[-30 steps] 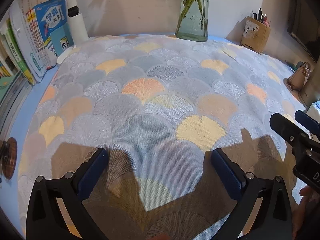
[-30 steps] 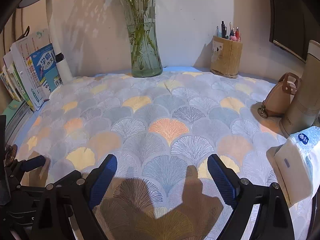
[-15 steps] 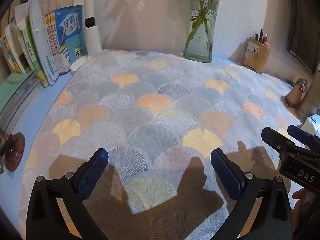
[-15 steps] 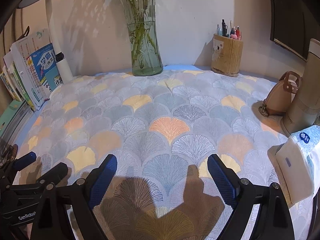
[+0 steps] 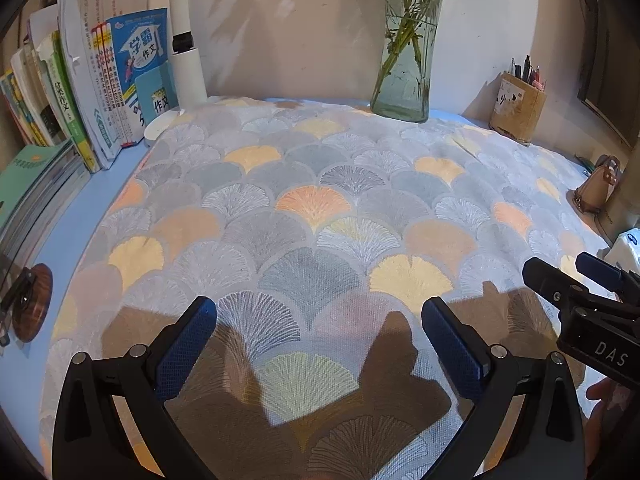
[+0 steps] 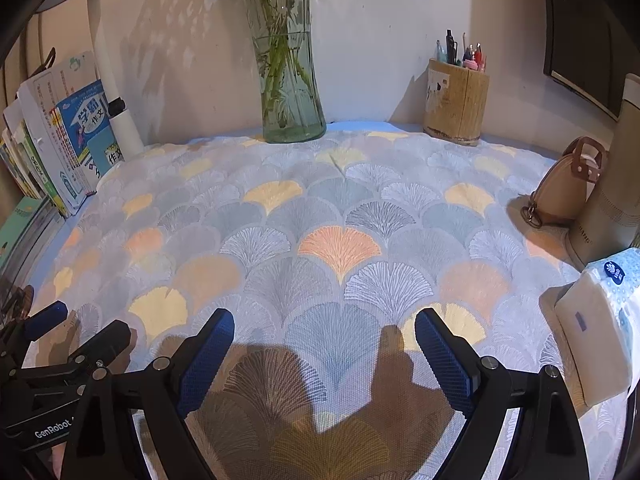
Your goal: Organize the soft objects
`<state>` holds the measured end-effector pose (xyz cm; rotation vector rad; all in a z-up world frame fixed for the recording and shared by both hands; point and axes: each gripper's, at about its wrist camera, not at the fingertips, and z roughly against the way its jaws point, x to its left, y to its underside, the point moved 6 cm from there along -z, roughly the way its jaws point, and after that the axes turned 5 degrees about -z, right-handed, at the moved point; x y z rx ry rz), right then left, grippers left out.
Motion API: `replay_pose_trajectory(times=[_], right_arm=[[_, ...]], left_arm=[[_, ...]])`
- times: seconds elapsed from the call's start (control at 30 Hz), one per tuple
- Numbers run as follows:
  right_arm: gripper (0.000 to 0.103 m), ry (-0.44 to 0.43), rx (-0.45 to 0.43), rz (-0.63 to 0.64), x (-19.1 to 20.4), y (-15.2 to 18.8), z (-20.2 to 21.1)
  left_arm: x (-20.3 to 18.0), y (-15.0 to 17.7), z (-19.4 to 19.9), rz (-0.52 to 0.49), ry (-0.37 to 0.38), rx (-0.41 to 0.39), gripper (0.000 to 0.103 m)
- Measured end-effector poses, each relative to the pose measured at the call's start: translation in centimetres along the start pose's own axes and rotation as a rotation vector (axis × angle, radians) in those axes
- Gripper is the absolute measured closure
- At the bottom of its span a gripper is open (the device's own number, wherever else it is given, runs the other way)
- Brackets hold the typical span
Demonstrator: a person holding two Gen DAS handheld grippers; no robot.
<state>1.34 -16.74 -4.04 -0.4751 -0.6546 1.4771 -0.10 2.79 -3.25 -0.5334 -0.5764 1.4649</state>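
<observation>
Cloth point(image 5: 312, 208) with the fan pattern lies spread flat over the surface, reaching from the vase point(image 6: 286, 80) at the far side to the near edge, and nothing about it looks folded or gathered yet. Left tool point(image 5: 320, 336) and right tool point(image 6: 324, 344) both hover over its near part, jaws wide and empty. By my read the job is barely begun, with the tissue pack point(image 6: 600, 328) at the right untouched too.
</observation>
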Motion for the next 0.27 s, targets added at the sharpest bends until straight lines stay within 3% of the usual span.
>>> replay_pose_trajectory(times=[0.27], right_arm=[[0.012, 0.003, 0.014, -0.003, 0.14, 0.07, -0.27]], left_arm=[[-0.17, -0.11, 0.24, -0.014, -0.020, -0.014, 0.001]])
